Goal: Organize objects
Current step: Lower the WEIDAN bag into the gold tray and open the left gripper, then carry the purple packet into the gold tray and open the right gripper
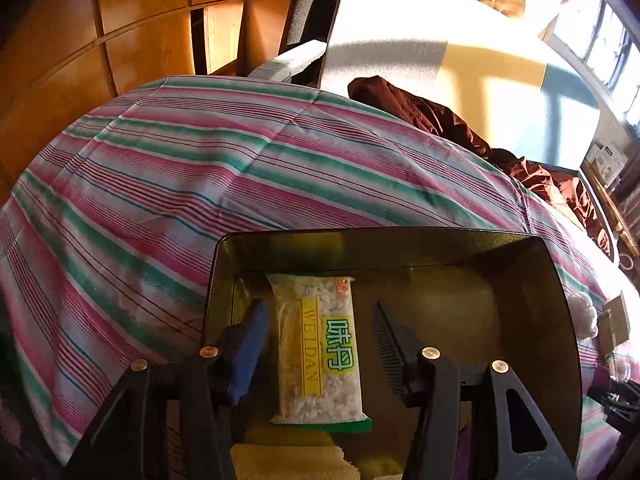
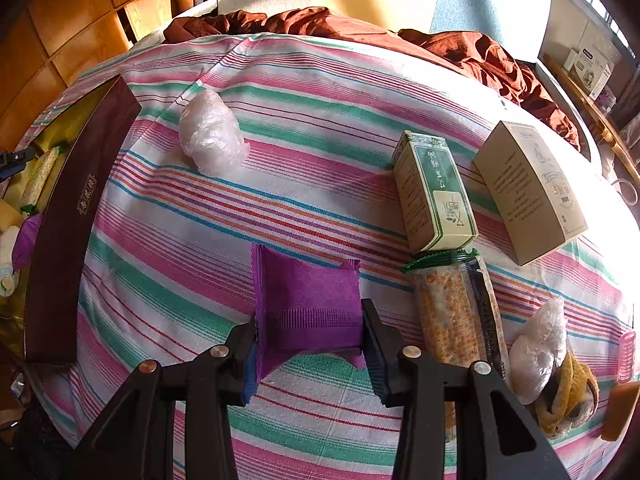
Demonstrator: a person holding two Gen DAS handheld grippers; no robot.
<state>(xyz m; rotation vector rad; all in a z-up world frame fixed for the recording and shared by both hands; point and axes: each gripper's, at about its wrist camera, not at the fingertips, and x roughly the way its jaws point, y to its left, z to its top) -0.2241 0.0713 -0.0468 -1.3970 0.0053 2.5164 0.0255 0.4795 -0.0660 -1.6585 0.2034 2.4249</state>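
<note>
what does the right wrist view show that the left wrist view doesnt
Only the right wrist view: the right hand-held gripper shut on a purple packet, a green carton, a beige carton and a white plastic bundle.

Only the left wrist view: the left hand-held gripper open, its fingers either side of a rice-snack packet lying inside the box.

Both: the dark box, the striped cloth and rust-brown fabric.

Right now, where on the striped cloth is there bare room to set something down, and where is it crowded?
Bare striped cloth lies between the crumpled white plastic bag and the green-and-white carton, and between the dark maroon box and the purple foil packet. The right side is crowded: both cartons, the clear cracker sleeve and a second bag sit close together.
</note>
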